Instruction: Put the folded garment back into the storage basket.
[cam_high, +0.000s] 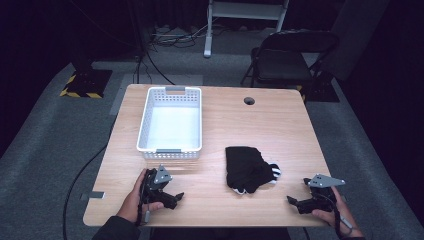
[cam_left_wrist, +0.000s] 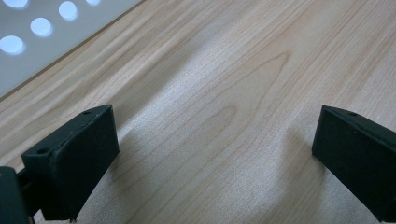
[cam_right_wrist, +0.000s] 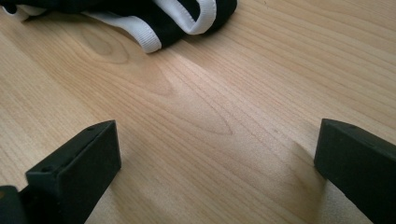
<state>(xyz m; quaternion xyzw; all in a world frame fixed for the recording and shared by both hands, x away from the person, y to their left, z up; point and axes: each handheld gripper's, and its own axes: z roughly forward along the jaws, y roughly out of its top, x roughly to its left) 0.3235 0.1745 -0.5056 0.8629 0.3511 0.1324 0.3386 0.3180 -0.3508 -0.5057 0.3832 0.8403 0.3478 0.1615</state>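
A black garment with white trim (cam_high: 248, 168) lies crumpled on the wooden table (cam_high: 280, 130), right of centre near the front. Its white-edged hem (cam_right_wrist: 187, 18) shows at the top of the right gripper view. A white perforated basket (cam_high: 171, 124) stands empty at the back left; its holed wall (cam_left_wrist: 32, 37) fills the top left corner of the left gripper view. My left gripper (cam_high: 172, 196) rests low at the front left, open, with bare wood between its jaws. My right gripper (cam_high: 299, 198) sits at the front right, right of the garment, open and holding nothing.
A round cable hole (cam_high: 249, 101) is in the table's far edge. A dark folding chair (cam_high: 292, 57) stands behind the table, and cables run across the grey floor (cam_high: 45, 140). A small metal bracket (cam_high: 96, 195) sticks out at the table's front left edge.
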